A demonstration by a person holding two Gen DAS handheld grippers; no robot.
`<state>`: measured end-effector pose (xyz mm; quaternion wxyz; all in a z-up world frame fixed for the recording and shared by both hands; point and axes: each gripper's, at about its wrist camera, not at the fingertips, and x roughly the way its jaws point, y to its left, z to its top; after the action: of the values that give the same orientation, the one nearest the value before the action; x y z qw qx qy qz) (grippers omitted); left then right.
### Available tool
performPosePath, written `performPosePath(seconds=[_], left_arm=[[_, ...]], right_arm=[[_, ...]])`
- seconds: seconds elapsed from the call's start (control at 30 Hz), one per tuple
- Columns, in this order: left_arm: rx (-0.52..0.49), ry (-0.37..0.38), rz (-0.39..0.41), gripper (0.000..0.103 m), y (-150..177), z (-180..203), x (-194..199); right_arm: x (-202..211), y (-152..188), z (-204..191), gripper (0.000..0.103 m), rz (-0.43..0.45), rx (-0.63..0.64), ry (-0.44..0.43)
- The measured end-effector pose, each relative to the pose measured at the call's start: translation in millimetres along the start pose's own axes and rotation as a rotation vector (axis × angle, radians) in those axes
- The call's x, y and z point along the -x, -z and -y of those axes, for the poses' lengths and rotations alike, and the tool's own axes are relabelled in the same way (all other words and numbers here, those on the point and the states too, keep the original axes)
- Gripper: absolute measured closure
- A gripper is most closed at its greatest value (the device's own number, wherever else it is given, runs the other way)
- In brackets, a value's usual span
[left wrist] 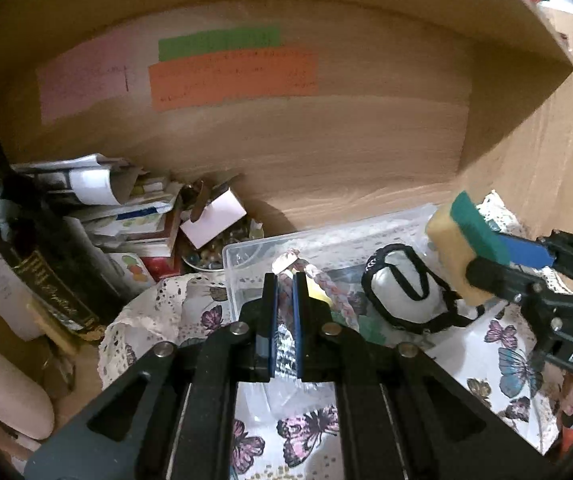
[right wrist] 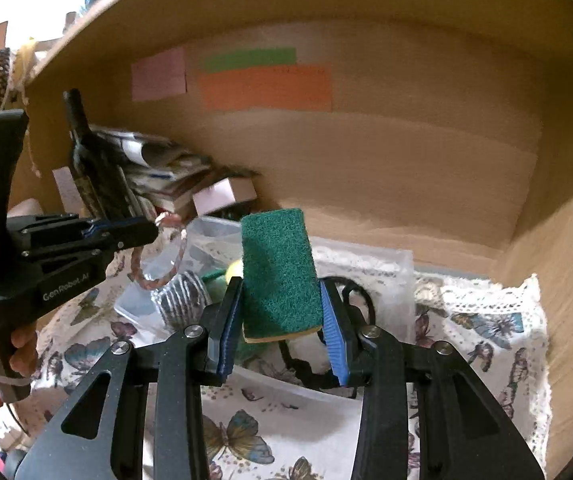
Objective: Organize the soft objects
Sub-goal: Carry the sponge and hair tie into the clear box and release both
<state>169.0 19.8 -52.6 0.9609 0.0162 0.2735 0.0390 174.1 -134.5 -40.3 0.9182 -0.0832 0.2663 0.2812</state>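
Note:
My right gripper (right wrist: 281, 294) is shut on a yellow sponge with a green scouring top (right wrist: 280, 270) and holds it above a clear plastic box (right wrist: 366, 264); the sponge also shows in the left wrist view (left wrist: 466, 240). My left gripper (left wrist: 285, 284) is shut on a pink braided loop (left wrist: 326, 284) over the box's near side; the loop also shows in the right wrist view (right wrist: 158, 264). In the box lie a white face mask with black straps (left wrist: 402, 290) and a striped grey item (right wrist: 184, 298).
The box (left wrist: 254, 252) sits on a butterfly-print cloth (left wrist: 498, 356) inside a wooden shelf compartment. A dark wine bottle (left wrist: 34, 256), stacked papers and booklets (left wrist: 126, 212) and a small bowl of beads (left wrist: 206, 254) stand at the left. Coloured notes (left wrist: 230, 76) are on the back wall.

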Motion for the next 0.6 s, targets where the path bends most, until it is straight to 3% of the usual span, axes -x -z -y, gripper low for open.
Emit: performPosePath(seconds=[0.37, 0.6], left_arm=[[0.015, 0.021, -0.129, 0.098, 12.3, -4.7, -46.9], [0.004, 0.029, -0.151, 0.092, 17.8, -1.7, -51.3]], right_arm=[[-55.6, 17.5, 0.9, 0.069, -0.144, 0.020, -0.004], [-66.0, 21.6, -0.4, 0.068, -0.178, 0.031, 0.010]])
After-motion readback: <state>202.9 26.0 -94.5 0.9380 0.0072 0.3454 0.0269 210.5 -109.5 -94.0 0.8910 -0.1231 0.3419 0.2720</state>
